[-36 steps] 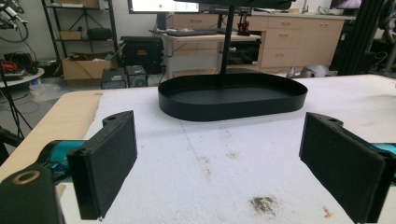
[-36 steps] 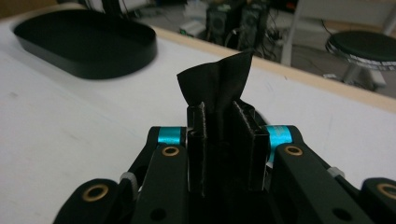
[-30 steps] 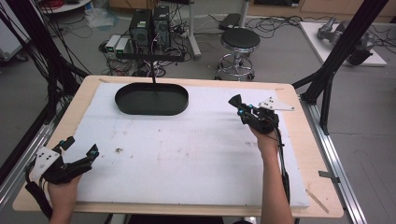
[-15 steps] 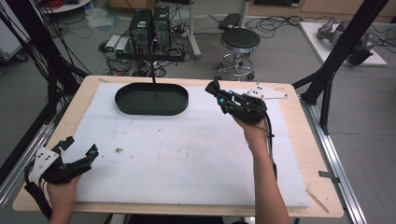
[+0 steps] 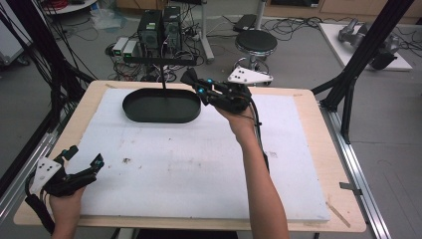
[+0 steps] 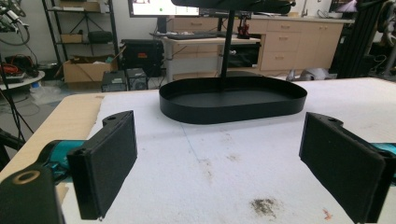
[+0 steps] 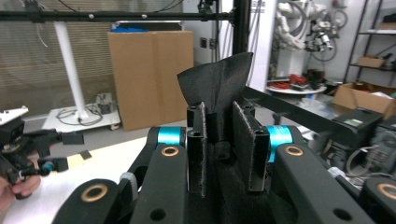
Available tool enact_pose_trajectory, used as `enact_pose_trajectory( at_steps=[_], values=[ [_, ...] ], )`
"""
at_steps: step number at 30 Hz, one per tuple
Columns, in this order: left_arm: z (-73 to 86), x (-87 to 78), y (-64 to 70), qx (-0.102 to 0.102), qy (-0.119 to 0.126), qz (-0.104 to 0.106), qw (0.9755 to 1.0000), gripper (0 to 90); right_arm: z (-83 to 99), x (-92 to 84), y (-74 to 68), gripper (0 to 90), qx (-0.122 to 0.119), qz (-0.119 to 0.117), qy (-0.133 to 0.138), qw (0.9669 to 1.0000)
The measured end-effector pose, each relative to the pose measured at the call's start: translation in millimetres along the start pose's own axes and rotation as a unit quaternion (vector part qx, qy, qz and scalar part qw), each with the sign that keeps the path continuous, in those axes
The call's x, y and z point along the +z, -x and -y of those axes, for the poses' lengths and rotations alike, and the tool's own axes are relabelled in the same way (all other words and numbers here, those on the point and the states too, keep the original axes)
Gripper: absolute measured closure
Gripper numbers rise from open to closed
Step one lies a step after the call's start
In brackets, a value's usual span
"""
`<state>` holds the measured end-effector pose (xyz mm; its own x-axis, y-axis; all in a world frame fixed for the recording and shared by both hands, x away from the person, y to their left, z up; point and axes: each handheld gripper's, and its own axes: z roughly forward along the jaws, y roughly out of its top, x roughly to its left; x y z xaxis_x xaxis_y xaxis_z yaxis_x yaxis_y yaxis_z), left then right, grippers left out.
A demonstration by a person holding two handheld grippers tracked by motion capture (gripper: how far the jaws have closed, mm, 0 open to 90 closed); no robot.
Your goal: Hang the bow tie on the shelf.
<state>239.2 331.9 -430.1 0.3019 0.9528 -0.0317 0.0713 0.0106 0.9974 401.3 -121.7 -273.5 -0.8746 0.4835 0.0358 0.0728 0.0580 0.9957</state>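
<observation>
Right gripper (image 7: pixel 218 140) clamps a black fabric piece (image 7: pixel 215 86) beside the black oval metal tray (image 5: pixel 161 106). Left gripper (image 6: pixel 224 158), near left, gapes wide, empty.

even overhead room light is falling on the white foam mat (image 5: pixel 189 159), leaving soft, faint shadows. the high view is looking slightly soft and grainy. in the left gripper view a bright monitor (image 6: pixel 161 7) is glaring far off and the near jaws are blurring. the right gripper view is staying sharp up close while the far room is softening.
</observation>
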Motion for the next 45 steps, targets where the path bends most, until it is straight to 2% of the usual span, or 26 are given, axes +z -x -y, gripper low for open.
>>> enact_pose_trajectory(
  at_steps=[4,9,14,17,18,21,25,28,31,38,41,45],
  values=[
    [1.8,0.6,-1.1,0.0,-0.004,0.0,1.0,11.7,-2.7,22.5,7.6,75.8,0.007,-0.004,0.002,1.0],
    [3.4,0.7,-3.0,-0.003,-0.005,-0.001,1.0,11.7,0.6,50.6,24.3,75.8,0.033,0.001,-0.009,0.9994],
    [5.2,0.7,-5.7,-0.005,-0.007,-0.002,1.0,11.7,7.4,68.8,41.8,75.8,0.054,0.008,-0.004,0.9985],
    [6.7,0.9,-7.4,-0.009,-0.009,-0.002,0.9999,11.7,10.7,78.6,51.7,75.8,0.063,0.016,-0.014,0.9978],
    [6.9,0.9,-7.9,-0.009,-0.01,-0.003,0.9999,11.7,11.2,81.6,54.4,75.8,0.06,0.023,-0.012,0.9979],
    [7.9,1.3,-8.6,-0.011,-0.01,-0.001,0.9999,11.7,12.2,87.3,61.3,75.9,0.061,0.035,-0.001,0.9975],
    [9.4,1.5,-9.5,-0.014,-0.012,0.0,0.9998,11.7,15.7,93.3,70.9,75.9,0.066,0.056,-0.004,0.9963],
    [10.8,0.7,-10.2,-0.013,-0.015,0.001,0.9998,11.7,16.2,94.5,78.7,75.9,0.075,0.06,-0.004,0.9954],
    [12.3,-0.3,-12.0,-0.016,-0.017,-0.002,0.9997,11.7,14.8,95.4,81.9,75.9,0.069,0.068,0.006,0.9953],
    [13.1,-3.3,-14.5,-0.02,-0.017,-0.007,0.9996,11.7,24.5,94.0,94.3,75.8,0.079,0.101,-0.008,0.9918],
    [13.4,-3.1,-14.4,-0.02,-0.019,-0.006,0.9996,11.7,27.4,93.9,97.5,75.6,0.08,0.108,-0.011,0.9909],
    [13.9,-2.5,-14.2,-0.02,-0.019,-0.006,0.9996,11.7,31.8,95.0,99.9,73.6,0.08,0.121,-0.027,0.989]
  ],
)
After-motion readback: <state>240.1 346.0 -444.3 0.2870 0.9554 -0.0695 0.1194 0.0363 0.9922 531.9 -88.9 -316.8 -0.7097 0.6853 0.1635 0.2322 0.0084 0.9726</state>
